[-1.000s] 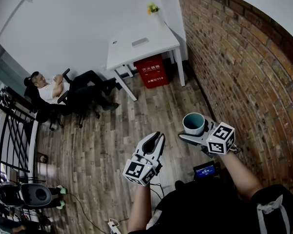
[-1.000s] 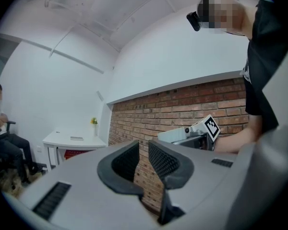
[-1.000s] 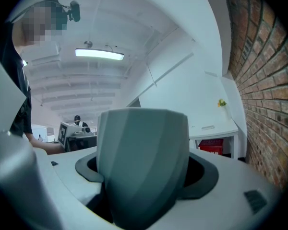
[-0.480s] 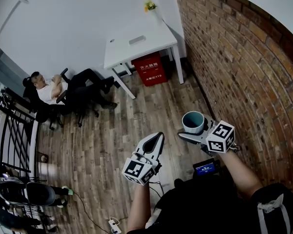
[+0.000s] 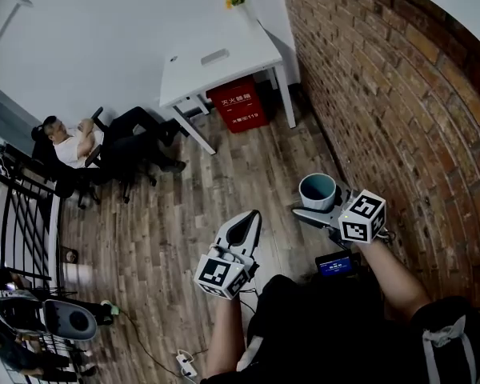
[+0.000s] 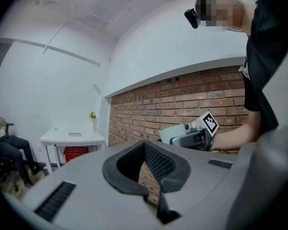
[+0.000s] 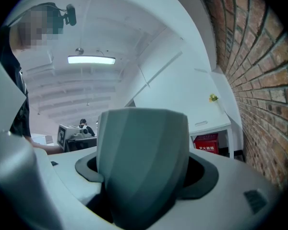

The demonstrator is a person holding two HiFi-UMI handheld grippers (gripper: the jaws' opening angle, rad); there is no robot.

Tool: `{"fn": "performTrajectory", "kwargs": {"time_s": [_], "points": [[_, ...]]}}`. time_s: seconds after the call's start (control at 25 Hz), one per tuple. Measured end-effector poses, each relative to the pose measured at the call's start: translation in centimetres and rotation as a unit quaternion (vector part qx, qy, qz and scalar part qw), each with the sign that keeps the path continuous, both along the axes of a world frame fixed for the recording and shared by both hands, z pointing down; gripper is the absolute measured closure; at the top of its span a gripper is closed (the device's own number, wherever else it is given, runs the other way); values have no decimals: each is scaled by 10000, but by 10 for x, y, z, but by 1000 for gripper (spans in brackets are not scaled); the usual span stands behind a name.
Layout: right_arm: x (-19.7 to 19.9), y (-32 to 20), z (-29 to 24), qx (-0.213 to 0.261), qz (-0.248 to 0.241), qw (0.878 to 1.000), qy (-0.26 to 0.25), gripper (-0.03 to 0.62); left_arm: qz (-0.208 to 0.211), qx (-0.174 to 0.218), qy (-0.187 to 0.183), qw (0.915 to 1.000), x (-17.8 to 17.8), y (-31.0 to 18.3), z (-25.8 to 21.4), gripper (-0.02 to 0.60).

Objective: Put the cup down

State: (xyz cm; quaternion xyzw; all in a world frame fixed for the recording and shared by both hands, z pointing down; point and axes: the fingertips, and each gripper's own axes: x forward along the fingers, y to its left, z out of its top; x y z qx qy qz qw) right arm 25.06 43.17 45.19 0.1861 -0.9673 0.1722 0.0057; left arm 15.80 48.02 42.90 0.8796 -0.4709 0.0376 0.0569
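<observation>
A teal cup (image 5: 318, 190) stands upright in the air over the wooden floor, with my right gripper (image 5: 315, 205) shut on its sides. In the right gripper view the cup (image 7: 141, 162) fills the middle, wedged between the dark pads. My left gripper (image 5: 250, 217) hangs lower and to the left, apart from the cup, its jaws together with nothing between them. In the left gripper view its fingertips (image 6: 156, 169) meet, and the right gripper's marker cube (image 6: 207, 122) shows beyond them. A white table (image 5: 216, 58) stands far ahead by the brick wall.
The brick wall (image 5: 384, 94) runs along the right. Under the table sits a red box (image 5: 237, 109), and a vase with yellow flowers (image 5: 236, 0) stands on its far corner. A person sits in an office chair (image 5: 88, 146) at the left, near a black railing (image 5: 24, 214).
The head view has shifted, so the table and red box now sit higher and further left. Both grippers drifted slightly left in the frame. The cup stays gripped.
</observation>
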Motion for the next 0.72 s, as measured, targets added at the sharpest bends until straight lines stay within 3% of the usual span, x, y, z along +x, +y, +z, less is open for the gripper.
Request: {"fn": "performTrajectory", "kwargs": {"time_s": [0.4, 0.72], "points": [[-11, -58, 22, -219, 44, 9997, 62, 189, 6, -245, 180, 9995, -14, -59, 30, 573], [-49, -159, 30, -200, 347, 9991, 135, 189, 134, -219, 352, 9991, -70, -172, 40, 572]]}}
